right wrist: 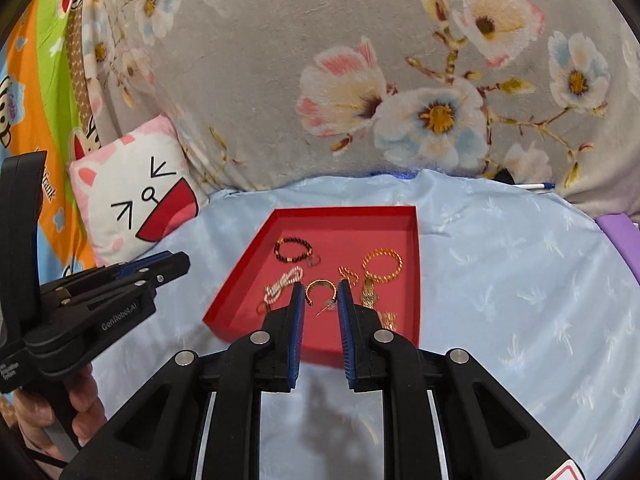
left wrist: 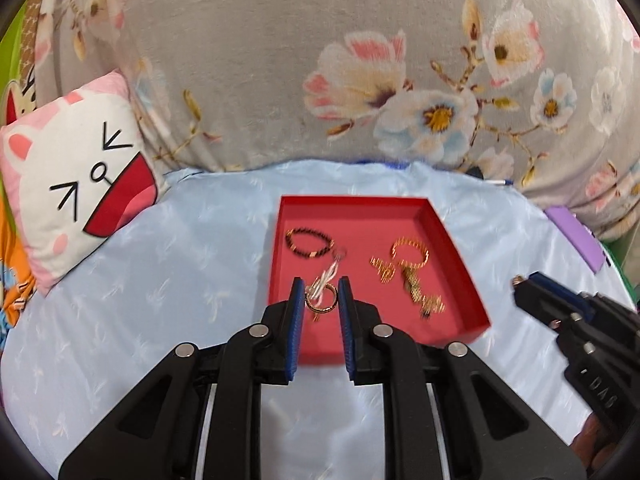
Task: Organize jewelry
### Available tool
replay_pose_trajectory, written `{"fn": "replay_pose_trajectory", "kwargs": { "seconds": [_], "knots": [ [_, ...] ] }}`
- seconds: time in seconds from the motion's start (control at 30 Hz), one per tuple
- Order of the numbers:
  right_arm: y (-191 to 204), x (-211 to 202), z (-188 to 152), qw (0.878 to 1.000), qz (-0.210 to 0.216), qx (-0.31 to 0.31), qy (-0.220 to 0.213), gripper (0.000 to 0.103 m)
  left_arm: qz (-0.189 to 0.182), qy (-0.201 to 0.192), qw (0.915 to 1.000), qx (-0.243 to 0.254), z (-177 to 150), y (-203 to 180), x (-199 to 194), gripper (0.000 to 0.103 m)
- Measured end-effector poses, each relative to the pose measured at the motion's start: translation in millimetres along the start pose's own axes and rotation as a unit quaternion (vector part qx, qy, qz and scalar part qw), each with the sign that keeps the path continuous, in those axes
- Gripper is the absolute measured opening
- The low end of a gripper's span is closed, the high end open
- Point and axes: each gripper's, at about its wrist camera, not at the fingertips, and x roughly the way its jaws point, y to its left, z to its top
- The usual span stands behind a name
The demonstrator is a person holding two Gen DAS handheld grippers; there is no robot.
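Left wrist view: pale blue satin sheet [left wrist: 180, 280] spread over a bed, backed by a grey floral blanket [left wrist: 280, 60] and a cat-face cushion [left wrist: 76, 184] at far left. Set on the sheet, a shallow red tray [left wrist: 452, 240] holding a dark beaded bracelet [left wrist: 310, 242], a pearl strand [left wrist: 326, 280], a gold hoop earring [left wrist: 322, 300], a gold twisted bangle [left wrist: 412, 252] and blurred gold chain pieces [left wrist: 416, 292]. Left gripper [left wrist: 319, 284] raised above the tray's near edge, jaws narrowly parted, nothing between the blue pads. Right gripper [left wrist: 520, 282] at the right margin, empty, jaw gap not readable from this side.

Right wrist view: same blue sheet [right wrist: 520, 280], blanket [right wrist: 260, 60] and cushion [right wrist: 136, 196]. Tray [right wrist: 240, 288] ahead and left of centre, bracelet [right wrist: 293, 250] at the back, pearl strand [right wrist: 282, 288], hoop [right wrist: 320, 290] and bangle [right wrist: 382, 265] nearer. Right gripper [right wrist: 320, 288] poised over the near rim, jaws slightly apart, gripping nothing. Left gripper [right wrist: 182, 262] at left, carried in a hand [right wrist: 80, 412], tips empty.
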Motion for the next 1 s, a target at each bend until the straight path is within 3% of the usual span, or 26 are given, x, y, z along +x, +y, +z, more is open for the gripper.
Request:
{"fn": "replay_pose_trajectory", "kwargs": {
  "seconds": [0.23,0.57,1.0],
  "knots": [
    [-12,54,14,0.999,0.020,0.035,0.036,0.016,-0.022,0.039,0.9989,-0.012,14,-12,53,0.016],
    [-22,118,-5,0.995,0.021,0.047,0.087,0.016,-0.006,0.088,0.9959,-0.019,-2,-6,115,0.016],
    [-25,135,-2,0.996,0.015,0.037,0.075,0.017,-0.007,0.101,0.9947,-0.020,-4,-9,142,0.021]
  ]
}}
